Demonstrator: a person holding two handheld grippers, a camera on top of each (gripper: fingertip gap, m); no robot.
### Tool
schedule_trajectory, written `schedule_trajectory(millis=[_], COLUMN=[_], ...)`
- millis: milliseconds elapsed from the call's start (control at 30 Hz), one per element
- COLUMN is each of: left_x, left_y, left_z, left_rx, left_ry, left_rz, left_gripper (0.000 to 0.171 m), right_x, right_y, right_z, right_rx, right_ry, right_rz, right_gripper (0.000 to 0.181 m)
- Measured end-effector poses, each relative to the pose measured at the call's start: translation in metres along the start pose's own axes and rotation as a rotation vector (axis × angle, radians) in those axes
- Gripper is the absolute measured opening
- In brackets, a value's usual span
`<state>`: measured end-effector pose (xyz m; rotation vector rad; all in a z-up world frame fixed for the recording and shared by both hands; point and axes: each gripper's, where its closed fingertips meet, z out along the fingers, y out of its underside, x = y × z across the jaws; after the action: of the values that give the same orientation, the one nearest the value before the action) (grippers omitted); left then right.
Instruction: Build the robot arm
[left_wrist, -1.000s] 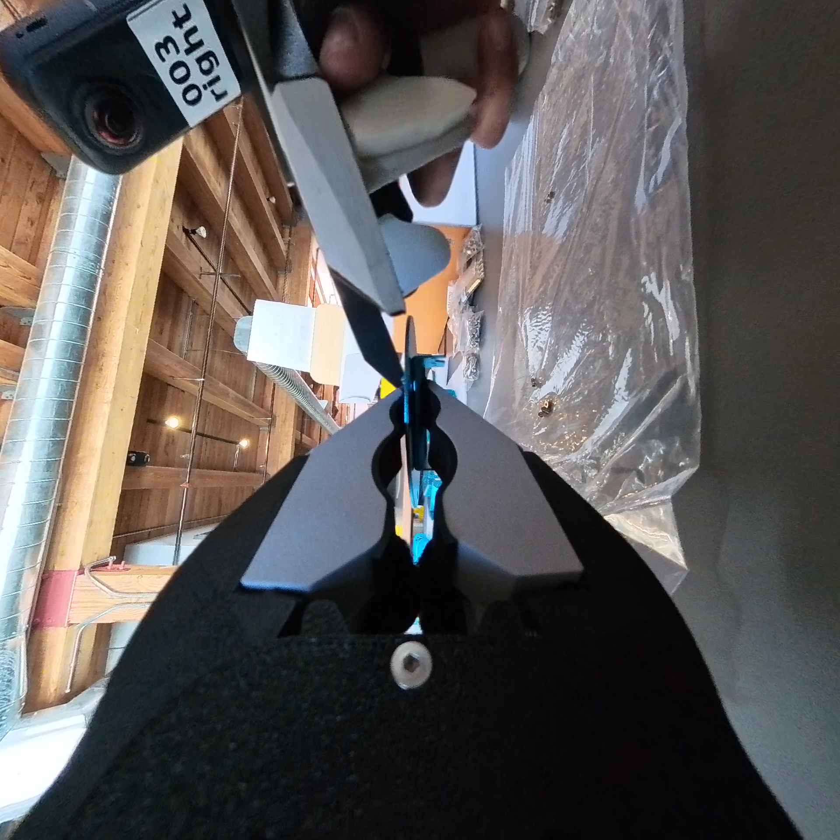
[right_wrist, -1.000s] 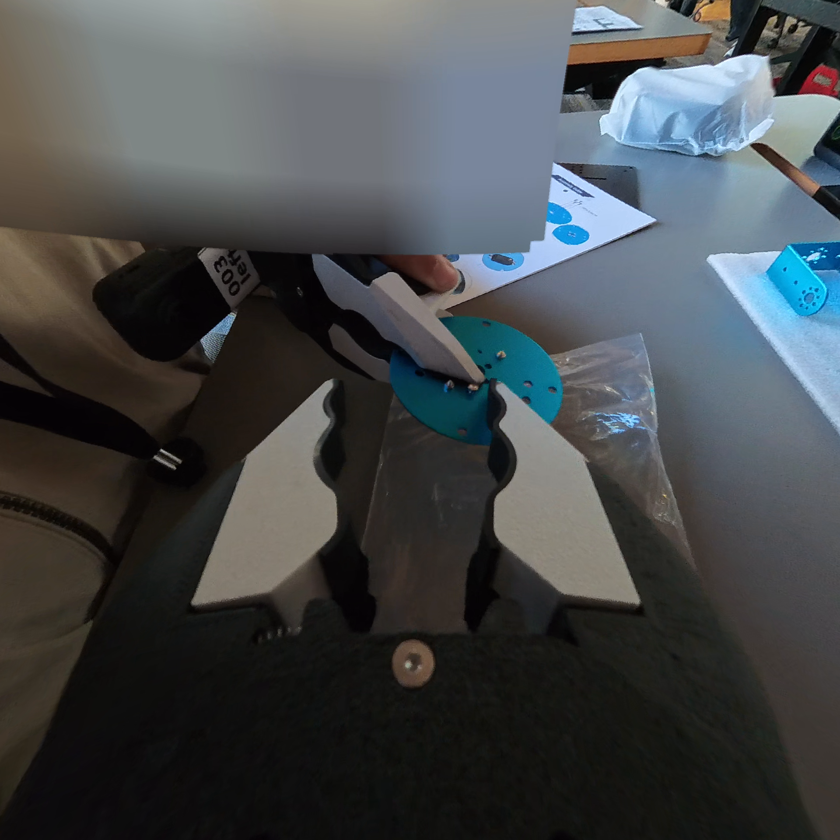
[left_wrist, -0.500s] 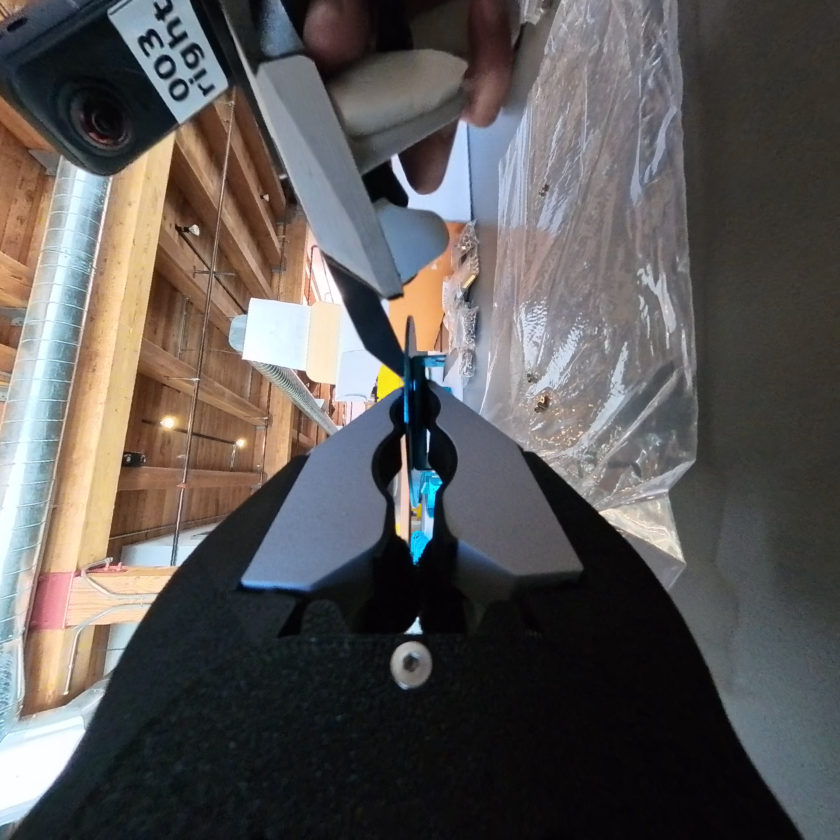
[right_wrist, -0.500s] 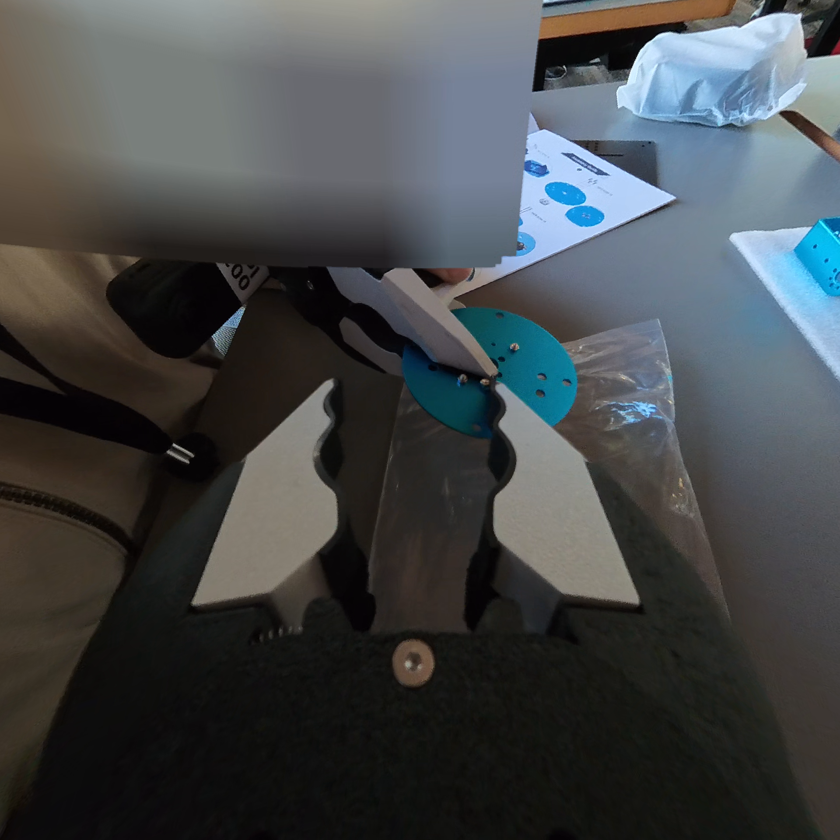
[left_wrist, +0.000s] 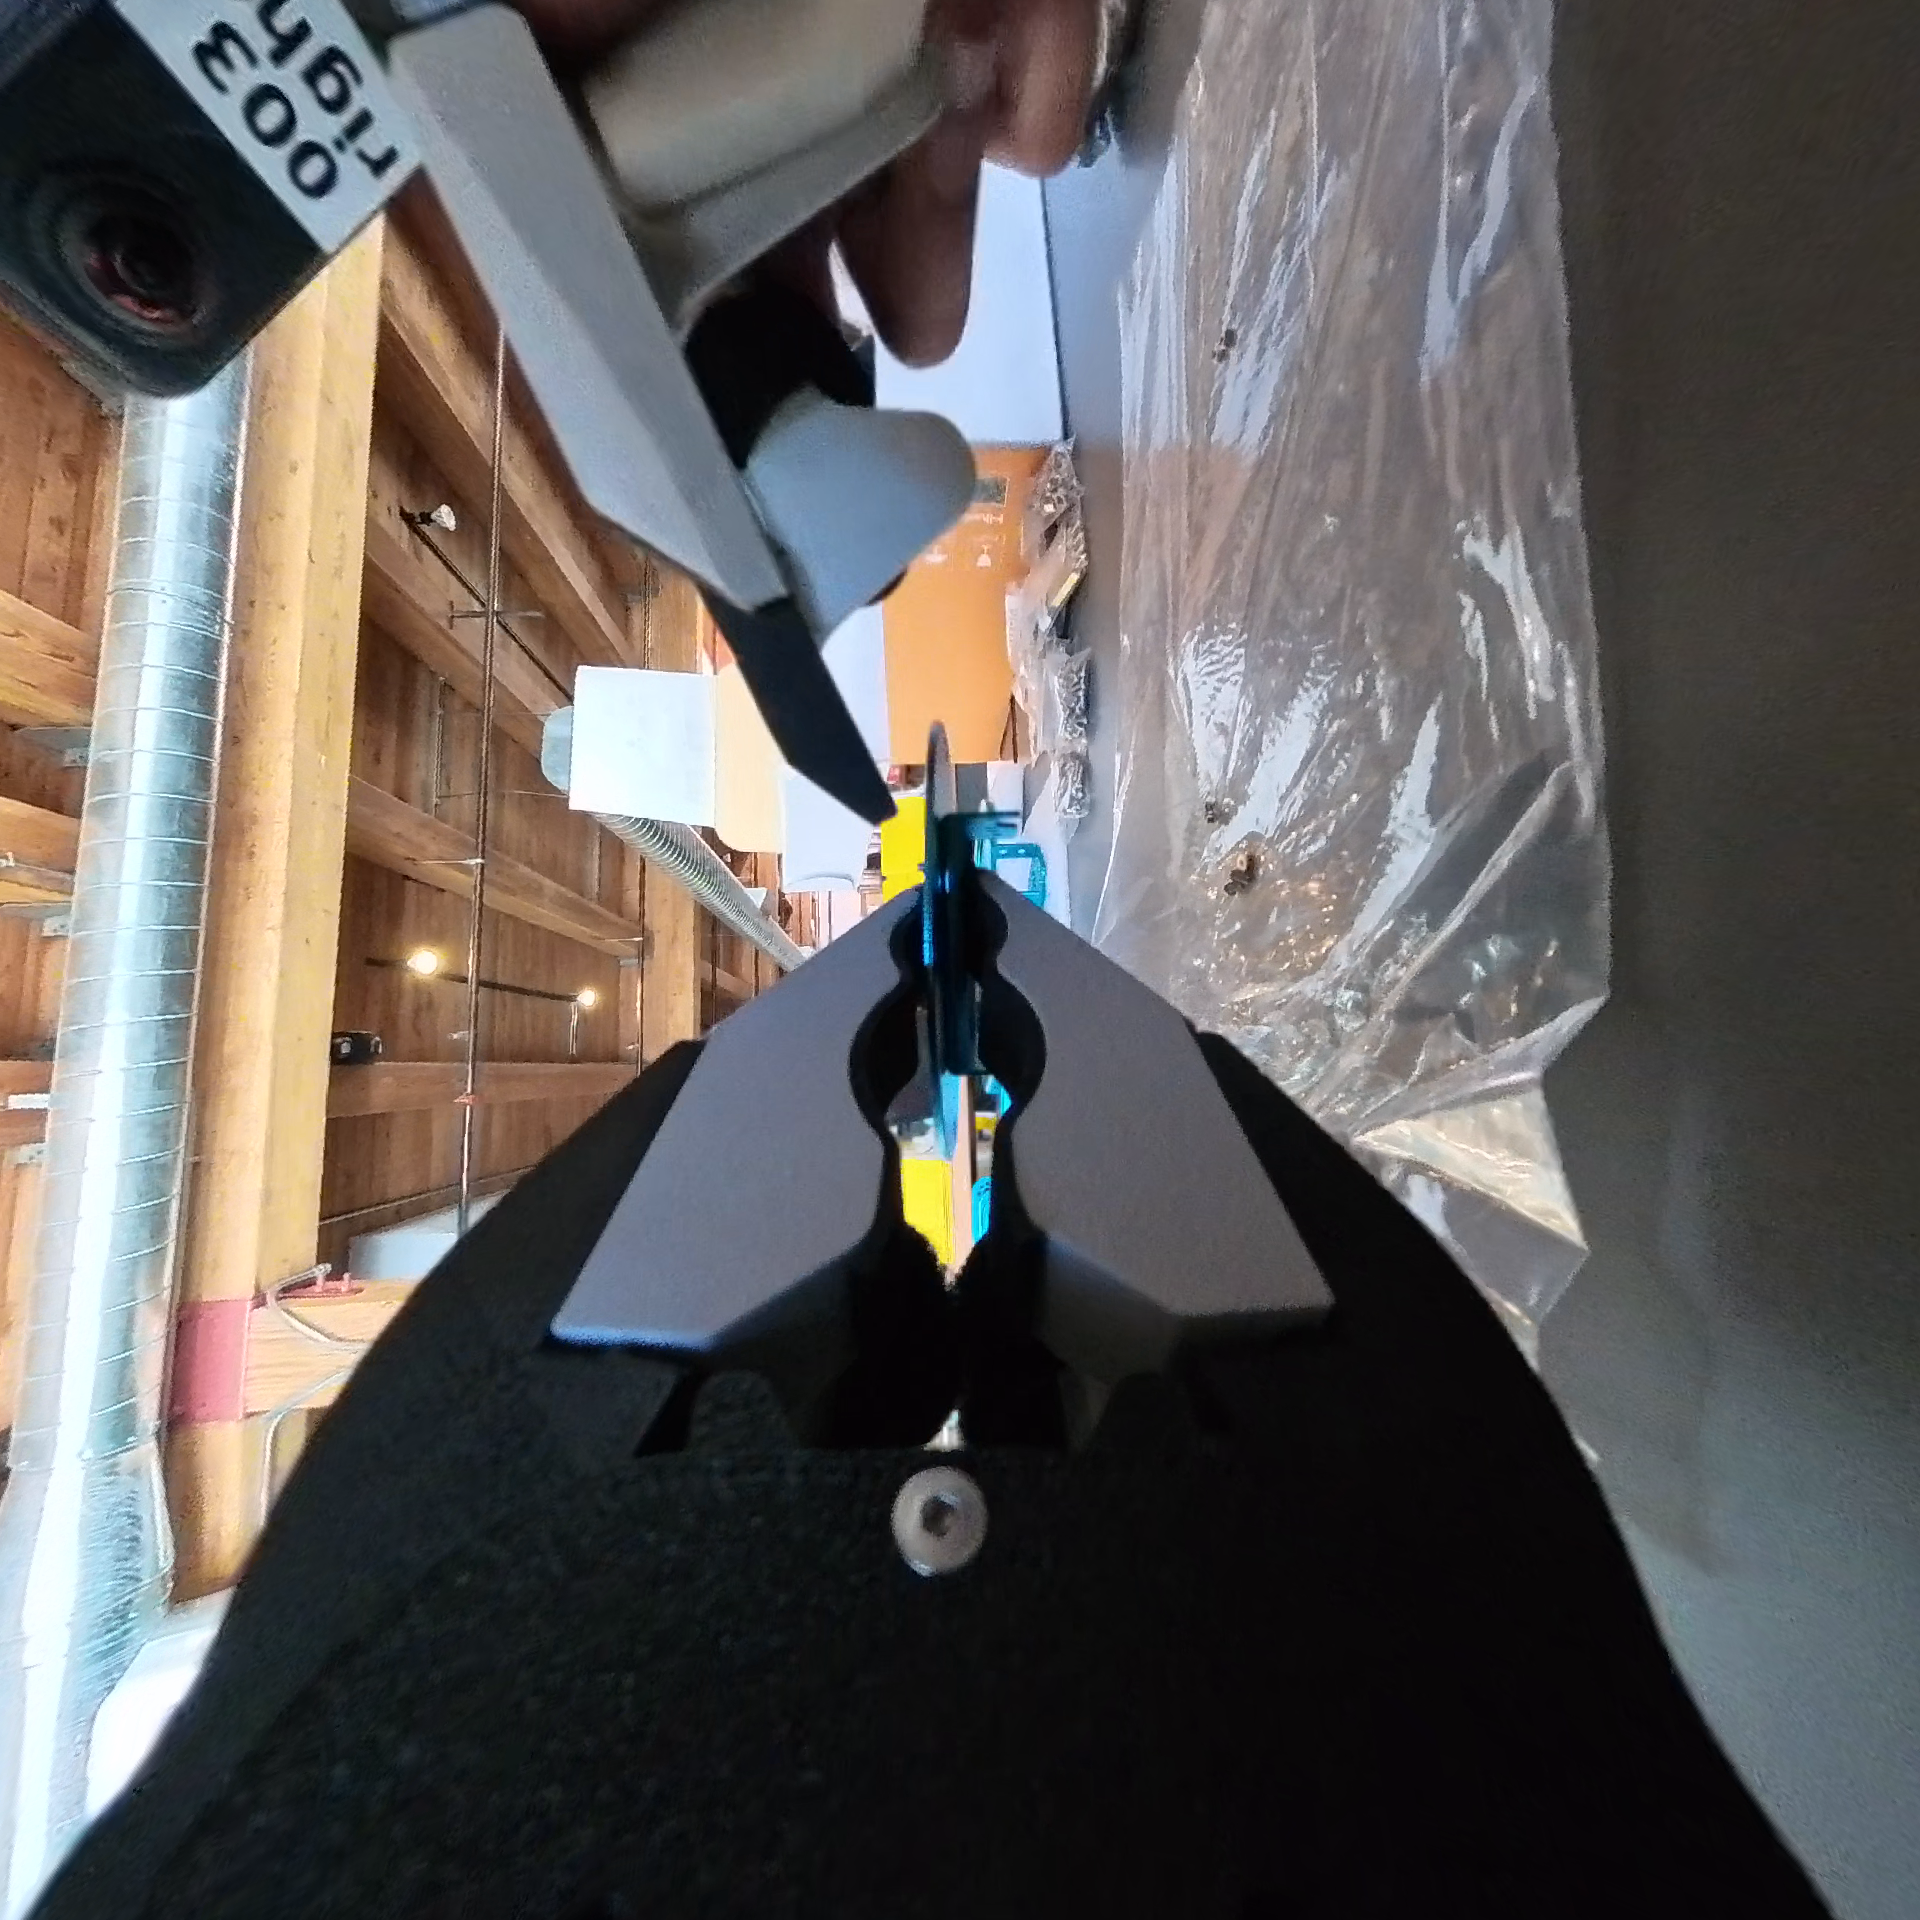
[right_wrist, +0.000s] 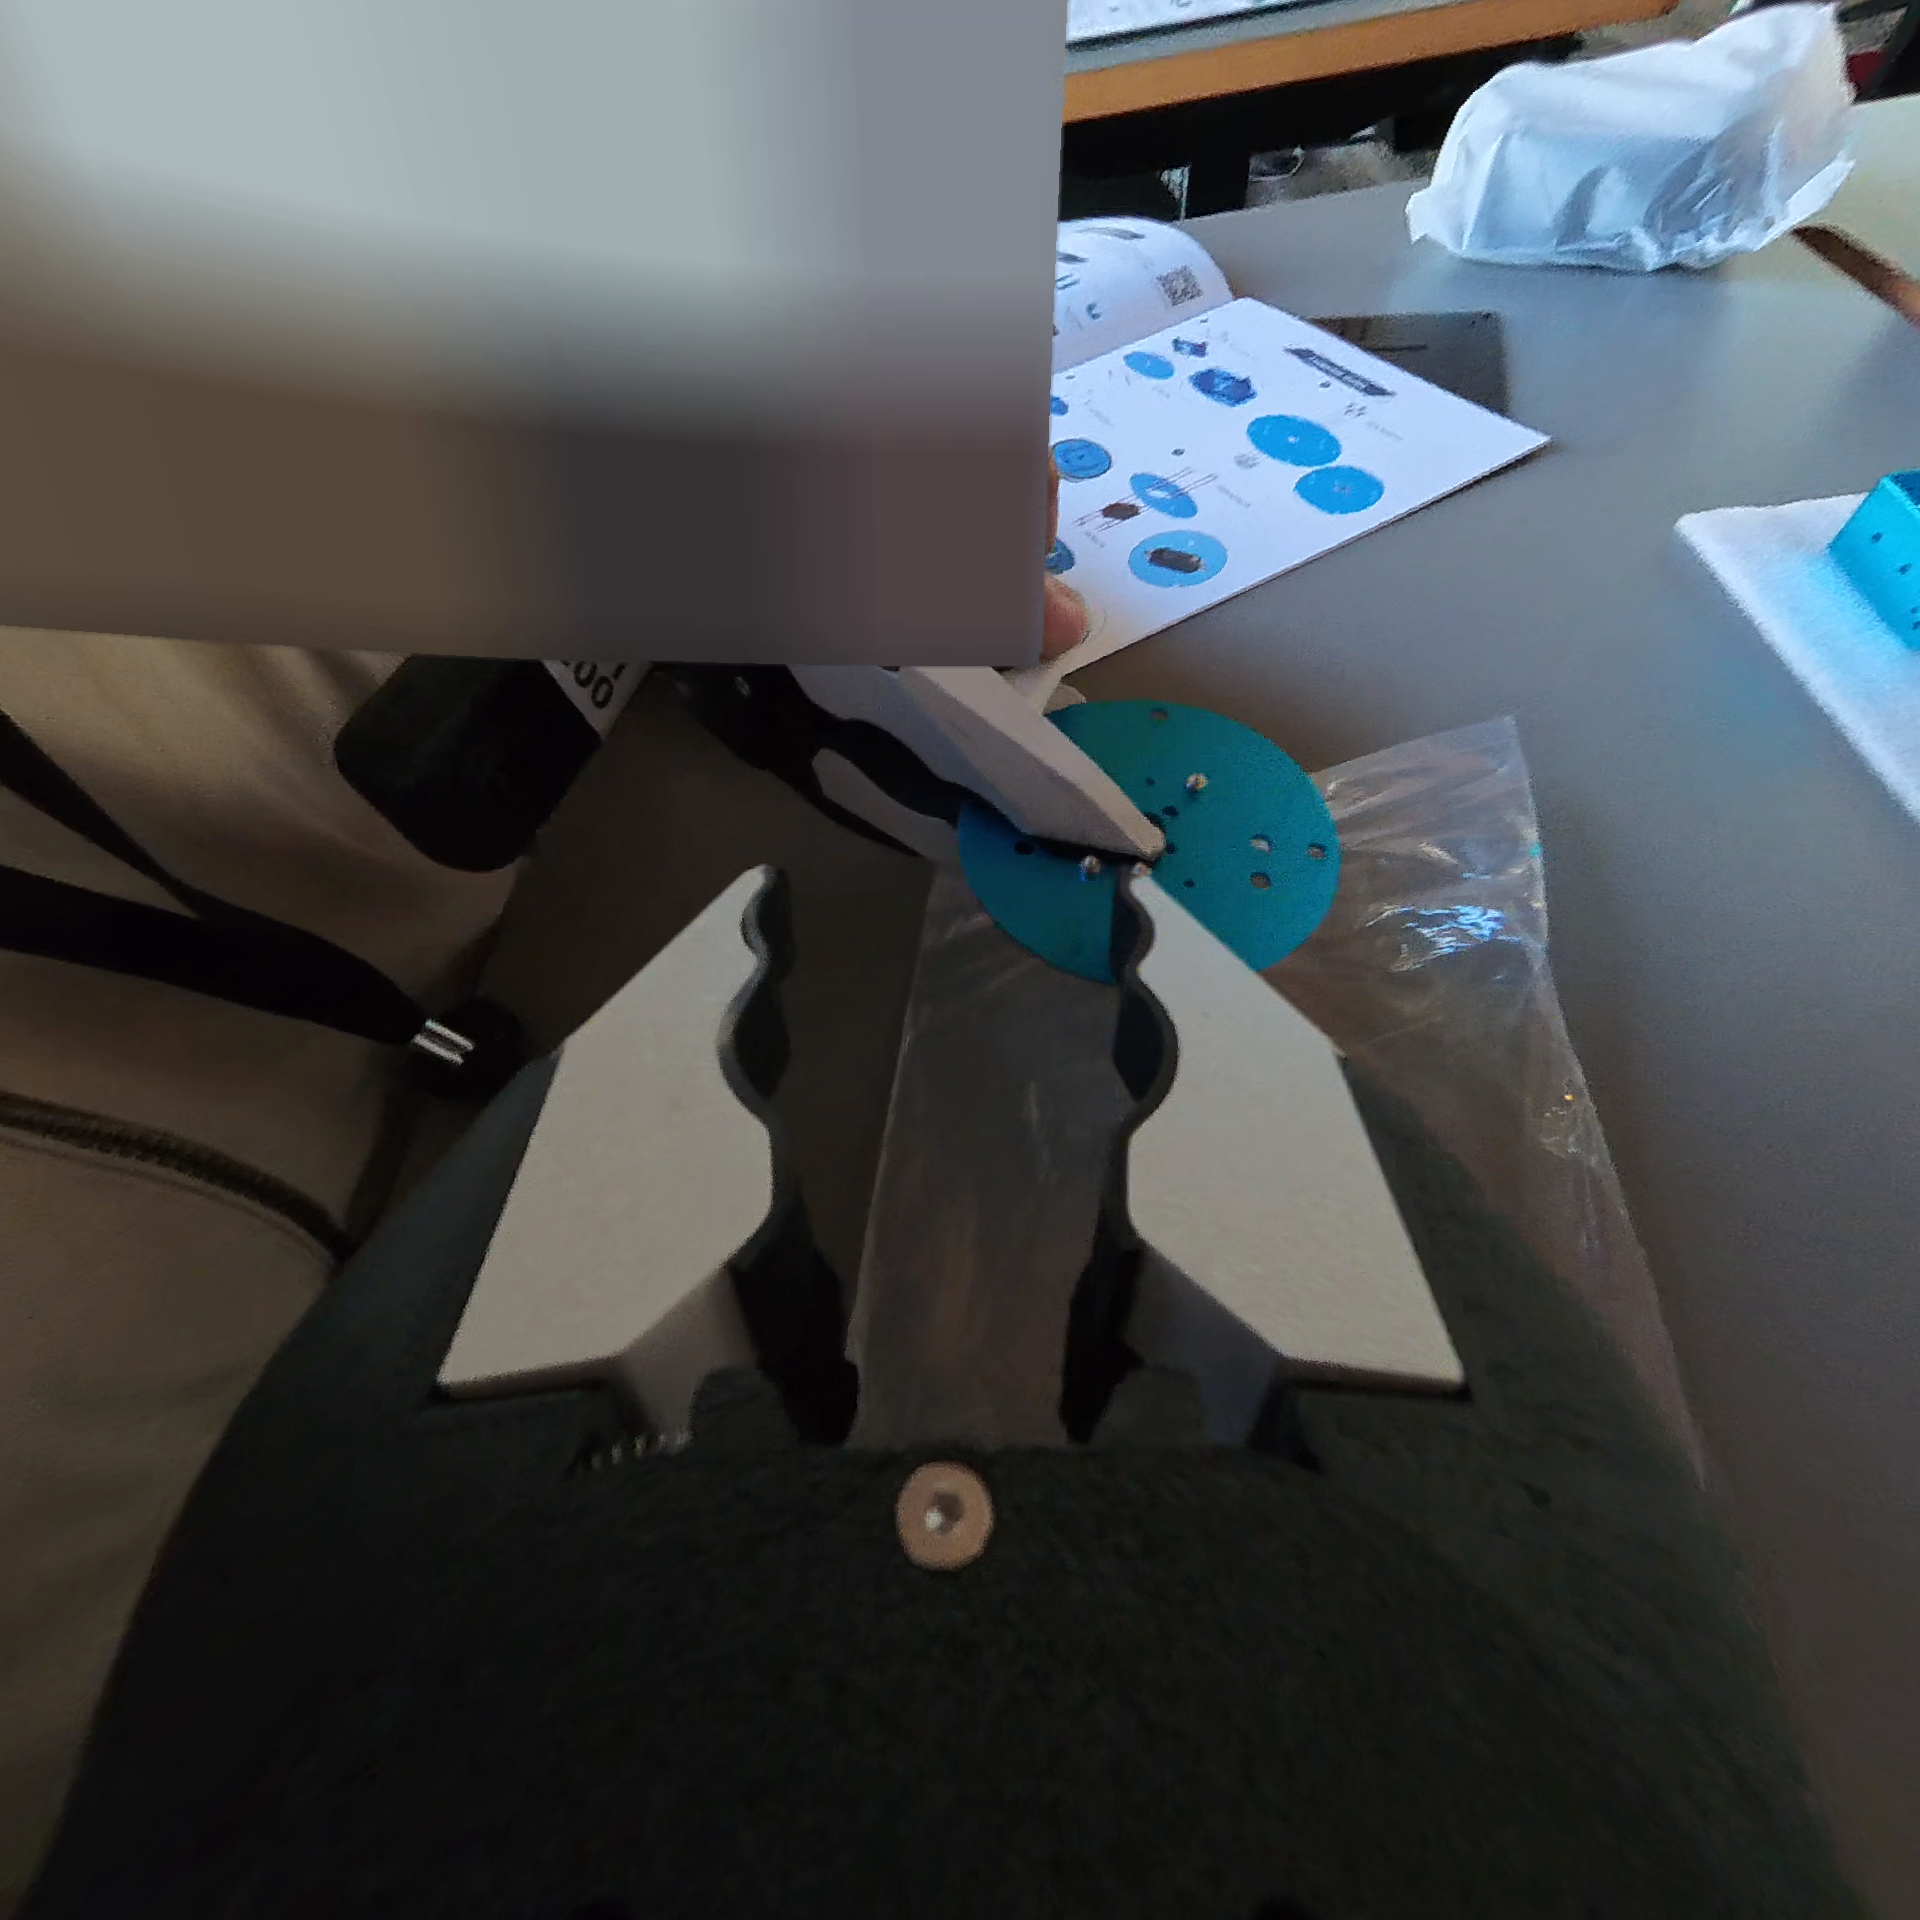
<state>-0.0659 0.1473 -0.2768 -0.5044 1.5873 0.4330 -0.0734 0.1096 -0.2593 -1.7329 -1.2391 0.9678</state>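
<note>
Grey table (right_wrist: 1714, 831) under clear bag (right_wrist: 1455, 935) | left gripper (left_wrist: 951, 904) clenched edge-on round blue disc (right_wrist: 1236, 831) — we judge it thin, stiff, light, best pinched at rim | right gripper (right_wrist: 951, 904) spread wide, empty, just beside disc.

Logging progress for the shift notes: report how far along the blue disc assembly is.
Done: a few small screws stand in the blue perforated disc. In hand: the left gripper has its jaws shut on the disc's edge, while the right gripper is open, close beside it. Left: several disc holes are empty, and loose screws lie in the clear plastic bag.
</note>
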Motion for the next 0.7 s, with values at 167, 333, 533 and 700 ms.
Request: schedule_trajectory(millis=[167, 333, 533, 700], left_x=[-0.001, 0.003, 0.001, 0.005], left_y=[-0.002, 0.001, -0.001, 0.001], left_z=[-0.001, 0.001, 0.0, 0.0], left_rx=[0.006, -0.009, 0.0, -0.004], left_ry=[0.001, 0.012, 0.006, 0.025], left_rz=[-0.002, 0.002, 0.004, 0.012], left_gripper=[0.002, 0.002, 0.002, 0.002], right_x=[-0.001, -0.008, 0.002, -0.007], right_y=[0.003, 0.005, 0.0, 0.006], right_z=[0.011, 0.006, 0.008, 0.016], right_rx=[-0.013, -0.039, 0.007, -0.028], right_ry=[-0.006, -0.043, 0.014, -0.03], right_rz=[-0.015, 0.012, -0.009, 0.046], right_gripper=[0.081, 0.06, 0.087, 0.094])
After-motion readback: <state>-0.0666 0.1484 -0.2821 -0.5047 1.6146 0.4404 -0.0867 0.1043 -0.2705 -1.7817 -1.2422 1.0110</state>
